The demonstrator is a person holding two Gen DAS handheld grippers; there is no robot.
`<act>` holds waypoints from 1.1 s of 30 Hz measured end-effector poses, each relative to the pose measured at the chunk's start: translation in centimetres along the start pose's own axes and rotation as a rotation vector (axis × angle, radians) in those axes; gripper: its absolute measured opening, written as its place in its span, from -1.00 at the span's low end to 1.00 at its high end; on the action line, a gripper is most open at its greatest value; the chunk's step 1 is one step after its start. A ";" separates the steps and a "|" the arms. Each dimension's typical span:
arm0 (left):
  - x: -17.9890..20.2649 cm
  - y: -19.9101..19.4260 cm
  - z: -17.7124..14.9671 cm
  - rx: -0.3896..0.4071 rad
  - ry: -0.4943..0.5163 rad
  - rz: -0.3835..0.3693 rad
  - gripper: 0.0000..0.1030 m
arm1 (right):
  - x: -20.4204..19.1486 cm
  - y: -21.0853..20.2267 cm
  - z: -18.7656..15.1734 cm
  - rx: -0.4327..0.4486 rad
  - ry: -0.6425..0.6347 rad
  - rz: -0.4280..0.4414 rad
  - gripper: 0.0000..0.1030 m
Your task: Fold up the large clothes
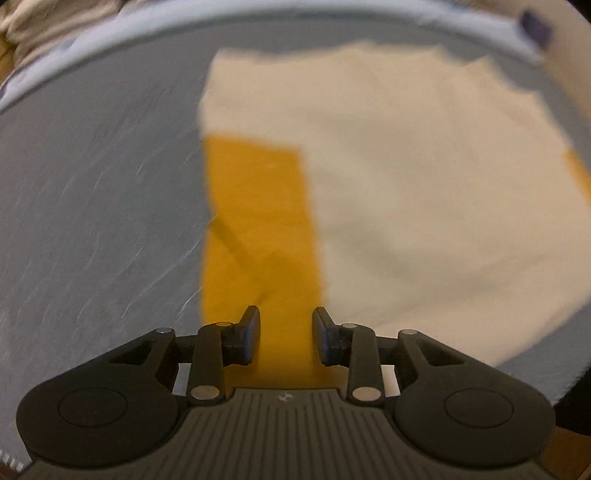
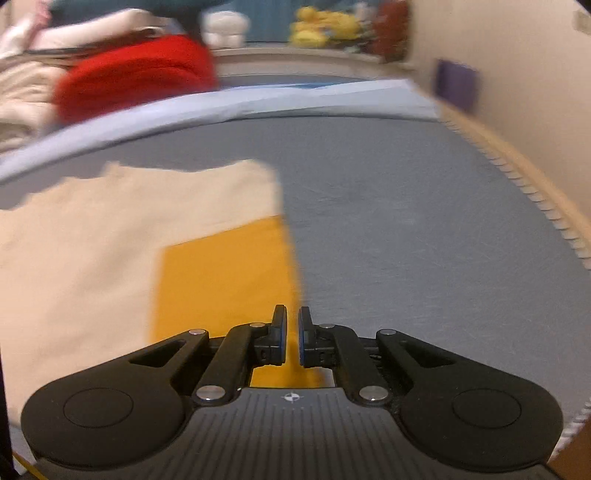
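A cream garment (image 1: pixel 406 192) with orange sleeve panels lies flat on a grey mat (image 1: pixel 92 221). In the left wrist view an orange panel (image 1: pixel 258 221) runs toward me, and my left gripper (image 1: pixel 286 325) hovers over its near end, open and empty. In the right wrist view the same cream garment (image 2: pixel 92 240) lies at the left with an orange panel (image 2: pixel 221 280). My right gripper (image 2: pixel 292 325) sits over that panel's right edge, its jaws nearly closed with a narrow gap and nothing visibly between them.
The grey mat (image 2: pixel 406 240) extends to the right, bordered by a light blue sheet (image 2: pixel 258 99). A pile of red and cream clothes (image 2: pixel 129 77) sits at the back left. Plush toys (image 2: pixel 325 29) line the far wall. A purple item (image 2: pixel 456 86) leans on the right wall.
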State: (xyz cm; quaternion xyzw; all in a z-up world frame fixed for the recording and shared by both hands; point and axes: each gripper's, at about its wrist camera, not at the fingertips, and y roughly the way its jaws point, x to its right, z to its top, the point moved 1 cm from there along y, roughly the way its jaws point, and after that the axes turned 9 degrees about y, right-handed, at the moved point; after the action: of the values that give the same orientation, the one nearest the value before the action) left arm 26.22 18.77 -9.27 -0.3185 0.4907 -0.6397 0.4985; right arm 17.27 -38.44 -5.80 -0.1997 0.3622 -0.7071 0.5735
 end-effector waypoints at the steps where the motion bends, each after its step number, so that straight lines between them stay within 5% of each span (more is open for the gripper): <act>1: -0.2 0.3 -0.1 -0.018 -0.006 0.005 -0.24 | -0.2 0.8 -0.3 -0.049 0.004 0.025 -0.89; 4: -0.4 -1.0 0.1 0.016 -0.016 0.012 -0.23 | -0.3 3.7 -1.7 -0.227 -0.002 0.008 -0.89; 6: -0.3 -2.2 0.2 0.074 -0.004 -0.012 -0.23 | -0.2 4.6 -2.2 -0.272 -0.014 -0.021 -0.89; 10: 0.0 -0.3 -0.7 -0.034 0.027 0.004 -0.17 | -0.4 4.2 -2.3 -0.268 -0.040 -0.036 -0.89; 14: 0.9 -2.9 -0.7 0.061 0.044 0.047 -0.17 | -1.7 1.1 -1.0 -0.127 -0.101 -0.061 -0.88; 18: 2.4 -9.1 -1.0 0.316 0.068 0.130 -0.17 | -3.2 -5.1 0.3 0.079 0.000 0.042 -0.86; 21: 4.8 -13.7 -1.8 0.434 0.067 0.158 -0.17 | -4.9 -9.9 -0.3 0.197 0.021 0.130 -0.78; 22: 5.6 -14.9 -2.4 0.455 0.068 0.160 -0.17 | -5.4 -11.5 -0.9 0.230 0.026 0.160 -0.71; 24: 7.6 -16.6 -3.6 0.495 0.071 0.153 -0.13 | -6.3 -14.1 -2.4 0.290 0.043 0.207 -0.20; 25: 8.5 -17.0 -4.3 0.512 0.071 0.146 -0.04 | -6.5 -15.1 -3.1 0.309 0.052 0.220 -0.09; 30: 12.4 -15.8 -8.5 0.573 0.029 0.126 0.07 | -8.3 -16.4 -6.1 0.332 0.007 0.183 -0.04; 33: 12.4 -13.1 -9.4 0.485 -0.025 0.080 -0.50 | -8.9 -17.4 -6.9 0.382 -0.040 0.185 -0.04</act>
State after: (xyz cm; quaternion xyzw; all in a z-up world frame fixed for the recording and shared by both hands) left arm 9.83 10.21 -0.87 -0.1775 0.3286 -0.7146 0.5915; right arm 3.23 -26.62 3.72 -0.0671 0.2270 -0.7031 0.6705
